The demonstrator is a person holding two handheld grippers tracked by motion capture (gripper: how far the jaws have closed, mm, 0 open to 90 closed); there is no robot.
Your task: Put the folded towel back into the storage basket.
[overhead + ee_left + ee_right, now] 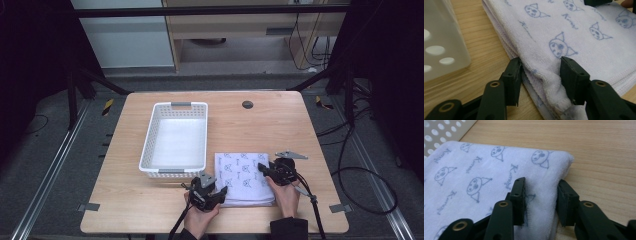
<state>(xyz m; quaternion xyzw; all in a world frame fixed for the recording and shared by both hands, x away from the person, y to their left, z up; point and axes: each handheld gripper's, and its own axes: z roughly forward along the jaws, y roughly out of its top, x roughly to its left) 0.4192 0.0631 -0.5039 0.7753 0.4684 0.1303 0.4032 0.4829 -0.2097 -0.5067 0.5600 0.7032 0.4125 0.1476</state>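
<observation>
A folded white towel (242,177) printed with blue cat faces lies on the wooden table (260,125), near its front edge. My left gripper (222,192) is at the towel's near left corner. In the left gripper view the towel (574,32) bunches into a ridge between the two jaws of that gripper (540,72), which is shut on it. My right gripper (262,167) is at the towel's right edge. In the right gripper view the towel (474,170) has its thick folded edge pinched in that gripper (541,195), one jaw on top and one at the side.
A white perforated basket (172,172) stands just left of the towel, its wall close to the left gripper (439,37) and seen farther off from the right one (439,132). A small grey disc (247,104) sits at the table's far edge. Bare wood lies right of the towel.
</observation>
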